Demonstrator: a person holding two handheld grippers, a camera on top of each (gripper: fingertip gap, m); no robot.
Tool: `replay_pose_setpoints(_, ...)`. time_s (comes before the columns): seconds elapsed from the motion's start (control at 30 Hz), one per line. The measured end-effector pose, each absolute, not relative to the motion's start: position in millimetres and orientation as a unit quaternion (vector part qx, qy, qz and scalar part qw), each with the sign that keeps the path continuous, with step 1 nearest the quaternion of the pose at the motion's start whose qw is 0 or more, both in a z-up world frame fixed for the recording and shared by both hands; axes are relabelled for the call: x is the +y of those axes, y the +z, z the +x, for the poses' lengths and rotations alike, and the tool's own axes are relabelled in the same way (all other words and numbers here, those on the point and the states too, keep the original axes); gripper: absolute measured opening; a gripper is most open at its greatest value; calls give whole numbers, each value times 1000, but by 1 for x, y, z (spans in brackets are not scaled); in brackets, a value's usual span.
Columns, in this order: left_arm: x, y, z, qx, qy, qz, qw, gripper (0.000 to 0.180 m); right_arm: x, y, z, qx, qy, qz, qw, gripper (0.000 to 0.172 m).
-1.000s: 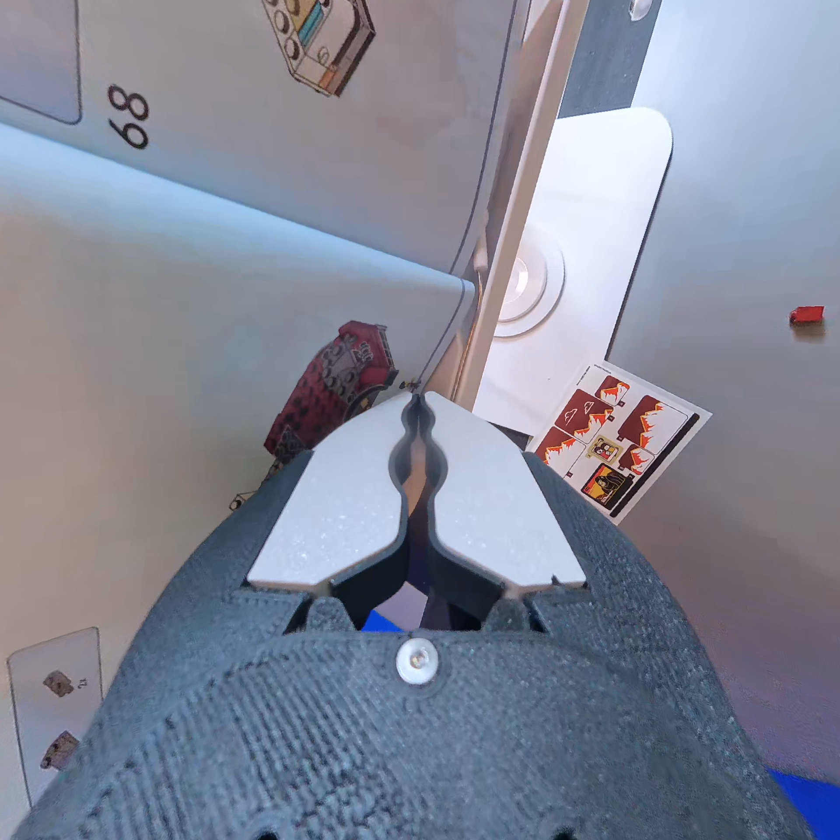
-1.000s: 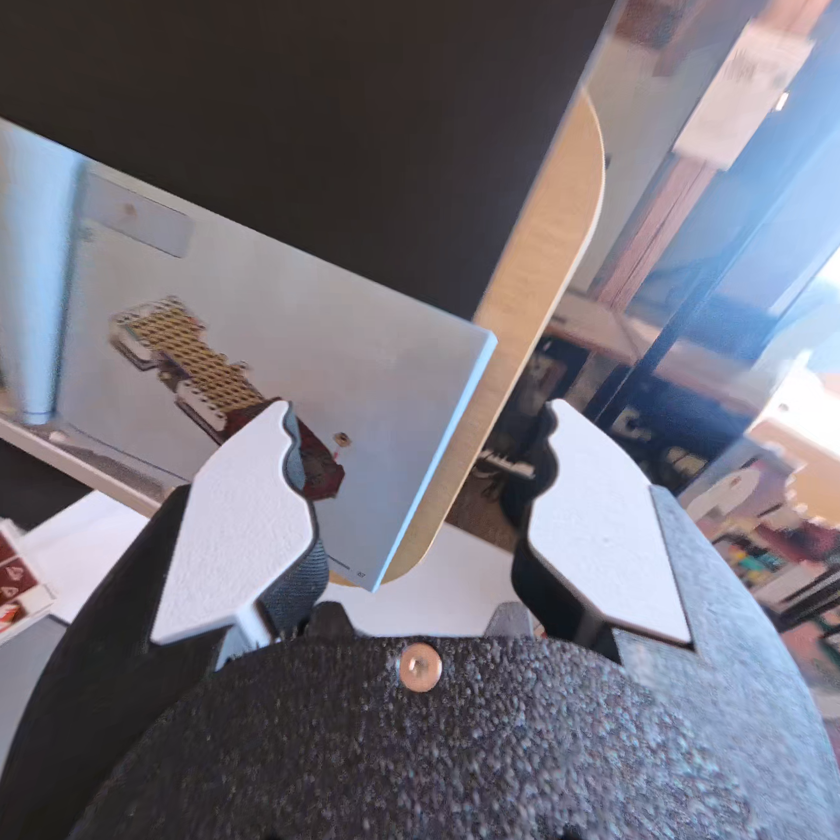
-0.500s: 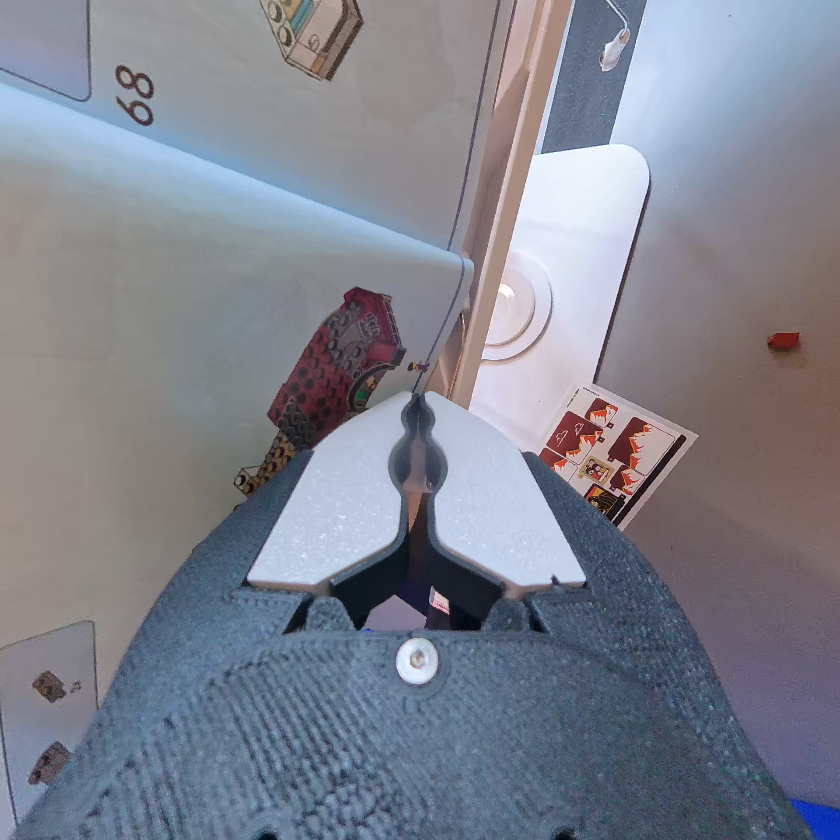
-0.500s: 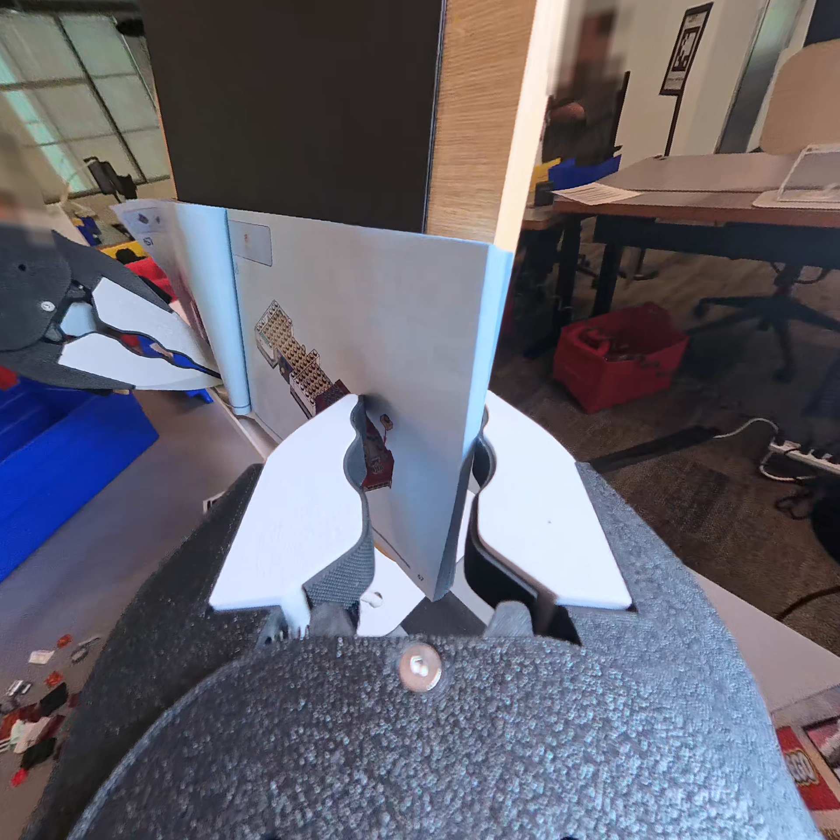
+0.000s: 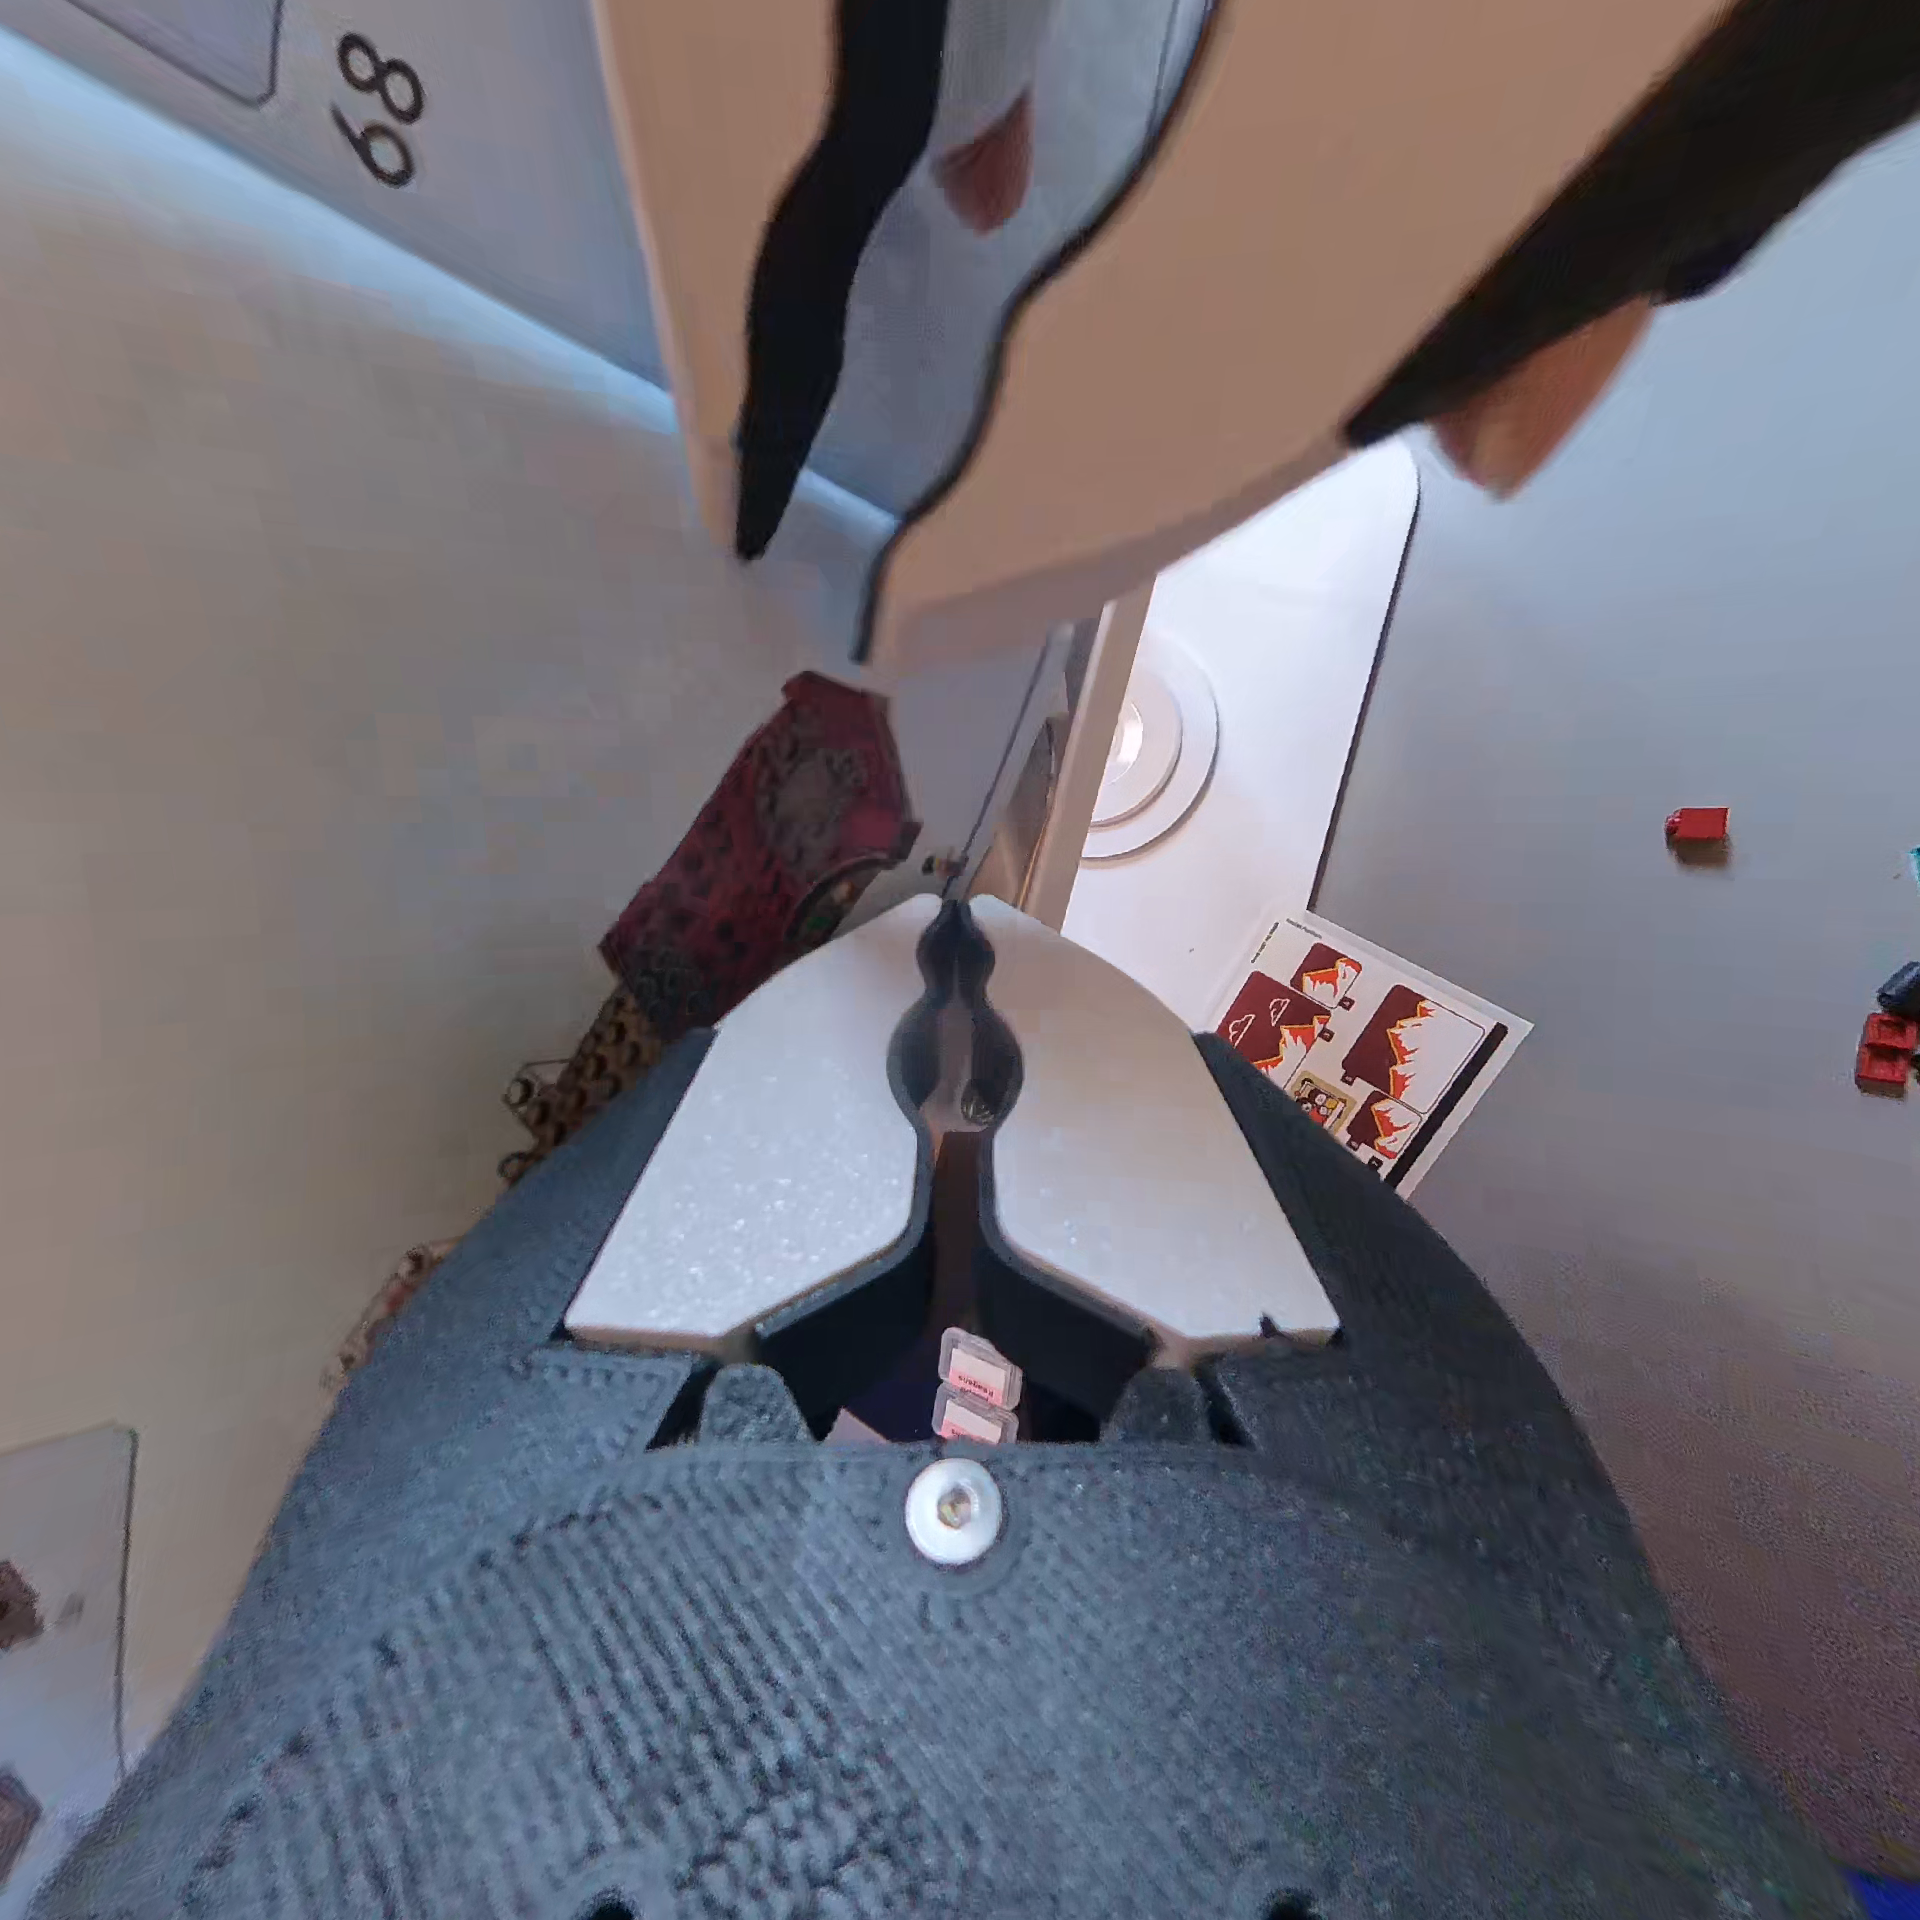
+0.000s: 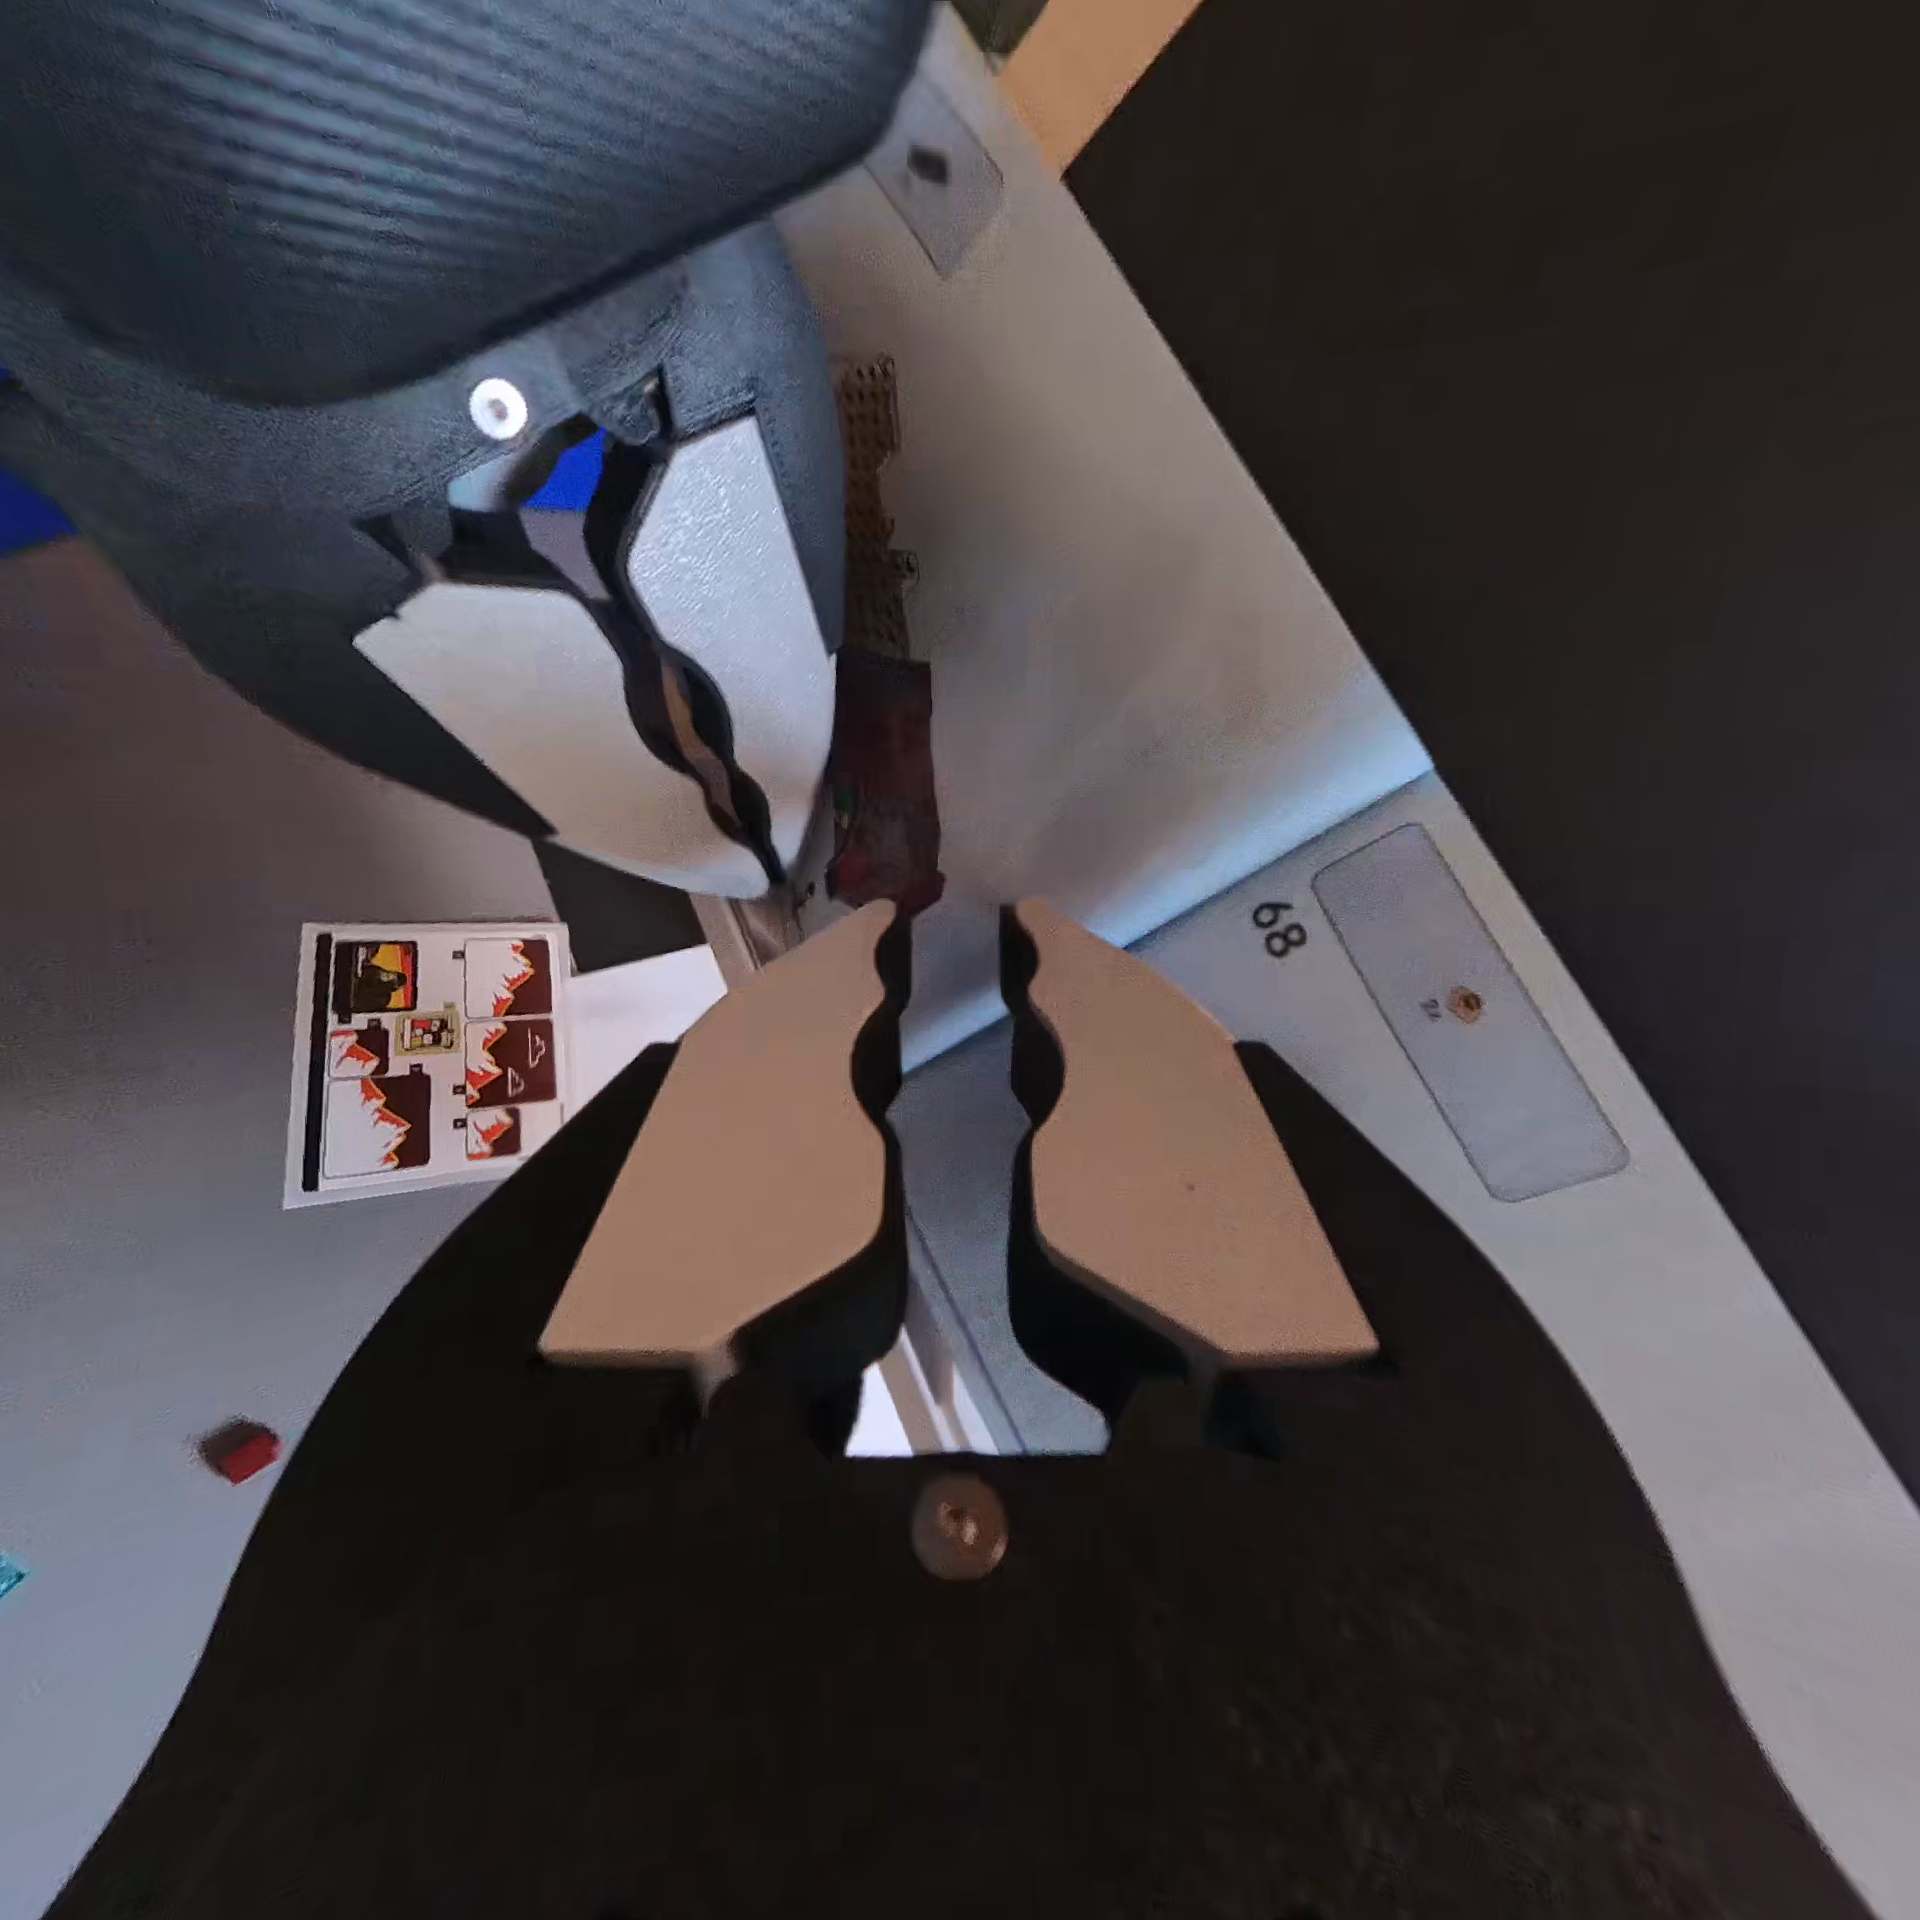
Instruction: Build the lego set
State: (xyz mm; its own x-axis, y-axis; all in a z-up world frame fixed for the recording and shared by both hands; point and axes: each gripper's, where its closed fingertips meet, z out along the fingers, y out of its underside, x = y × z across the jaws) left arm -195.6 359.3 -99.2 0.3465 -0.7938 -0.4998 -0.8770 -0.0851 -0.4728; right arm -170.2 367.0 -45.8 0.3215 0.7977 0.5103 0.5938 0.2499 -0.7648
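Note:
An open instruction booklet (image 5: pixel 312 623) stands with a curled grey-blue page that bears a printed dark red brick model (image 5: pixel 769 862). My left gripper (image 5: pixel 951 906) is shut on the thin edge of that page, which runs up from its fingertips. It also shows in the right wrist view (image 6: pixel 764 878), pinching the page. My right gripper (image 6: pixel 951 914) hovers close over the same page (image 6: pixel 1091 623), its jaws a narrow gap apart with page surface showing between them and no pad visibly pressing. It fills the top of the left wrist view (image 5: pixel 810 582).
A sticker sheet (image 5: pixel 1361 1070) with flame pictures lies on the grey table (image 5: pixel 1662 520), beside a white stand base (image 5: pixel 1247 727). A small red brick (image 5: pixel 1697 824) lies farther right, with more pieces at the edge. A dark panel (image 6: pixel 1558 416) rises behind the booklet. The gap from one gripper's tips to the other's is roughly 6 centimetres. The small red brick (image 5: pixel 1697 824) is about 20 centimetres from my left fingertips. Look for it in the right wrist view (image 6: pixel 260 1448) too.
My right gripper swung over the page towards the left gripper, and its jaws narrowed from wide open to a small gap. The left gripper stayed shut on the page edge.

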Motion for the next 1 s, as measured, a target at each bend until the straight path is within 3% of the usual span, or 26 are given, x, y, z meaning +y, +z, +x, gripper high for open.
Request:
replay_pose_setpoints(0.07, 354, -99, -195, 579, 42, -729, 363, 2, 370, -45, -172, -571, 104, -624, 523, 10)
replay_pose_setpoints(0.1, 350, -100, -194, 586, 30, -727, 356, 15, 370, -44, -172, -569, 112, -630, 516, 9)
replay_pose_setpoints(0.27, 342, -109, -184, 616, 4, -717, 326, 30, 373, -44, -170, -563, 109, -638, 513, 5)
replay_pose_setpoints(0.63, 349, -109, -174, 668, 34, -678, 305, 11, 371, -44, -170, -569, 122, -638, 505, 6)
replay_pose_setpoints(1.0, 349, -114, -172, 648, -25, -725, 233, 7, 371, -44, -170, -574, 143, -638, 493, 5)
